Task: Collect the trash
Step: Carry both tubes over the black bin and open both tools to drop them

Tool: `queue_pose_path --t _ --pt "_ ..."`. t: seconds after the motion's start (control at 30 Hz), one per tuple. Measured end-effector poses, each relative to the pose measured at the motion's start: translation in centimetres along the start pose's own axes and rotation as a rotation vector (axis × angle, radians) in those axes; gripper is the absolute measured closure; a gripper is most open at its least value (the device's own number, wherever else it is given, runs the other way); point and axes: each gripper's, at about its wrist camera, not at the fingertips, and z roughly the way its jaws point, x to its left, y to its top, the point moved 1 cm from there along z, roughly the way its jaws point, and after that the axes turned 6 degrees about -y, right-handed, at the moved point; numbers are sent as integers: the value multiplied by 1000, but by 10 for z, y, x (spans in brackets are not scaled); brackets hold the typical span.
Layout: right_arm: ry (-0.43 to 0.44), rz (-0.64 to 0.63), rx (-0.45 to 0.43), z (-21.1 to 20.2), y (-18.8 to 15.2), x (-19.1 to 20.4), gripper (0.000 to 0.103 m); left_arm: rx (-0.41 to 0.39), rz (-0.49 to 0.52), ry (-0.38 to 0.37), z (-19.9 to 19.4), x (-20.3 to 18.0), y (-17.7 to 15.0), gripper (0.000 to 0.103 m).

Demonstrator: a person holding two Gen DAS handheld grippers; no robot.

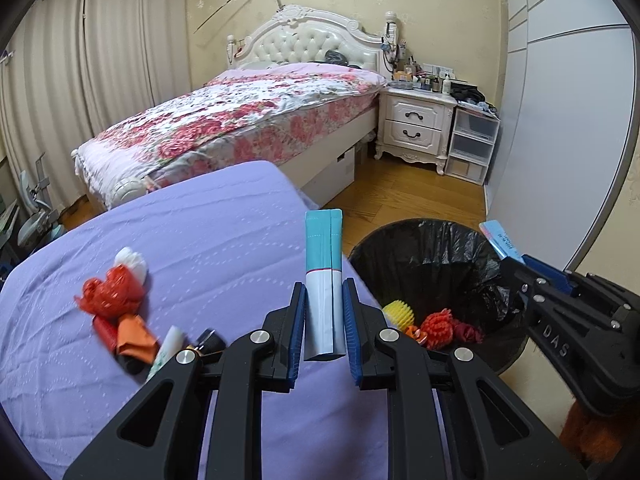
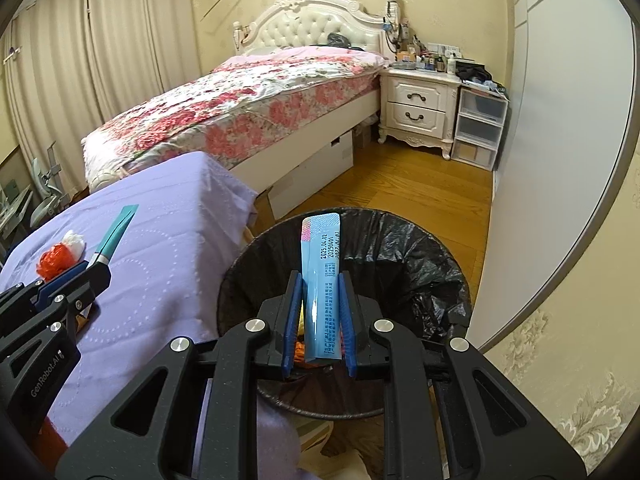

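The left gripper clamps a teal-and-white sachet upright over the near right edge of a purple-covered table; the right gripper grips a blue sachet above the black-lined bin, which stands on the floor just right of the table; red mesh, a white wad and what may be a small tube lie on the cloth at left; a flowered bed stands beyond.

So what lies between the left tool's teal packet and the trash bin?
Only bare purple cloth; the left wrist view shows nothing lying between the teal packet and the trash bin.
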Motion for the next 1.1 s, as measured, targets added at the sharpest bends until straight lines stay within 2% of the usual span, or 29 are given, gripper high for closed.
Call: queue_pose_path --t 0.67,1.0,1.1 --pt "-61 87 27 38 13 -37 84 57 94 -12 67 -45 29 83" --pt "-67 107 32 48 16 -44 83 65 121 3 80 -51 34 83" --pt "-66 110 34 49 16 -45 83 73 121 5 82 -50 32 79"
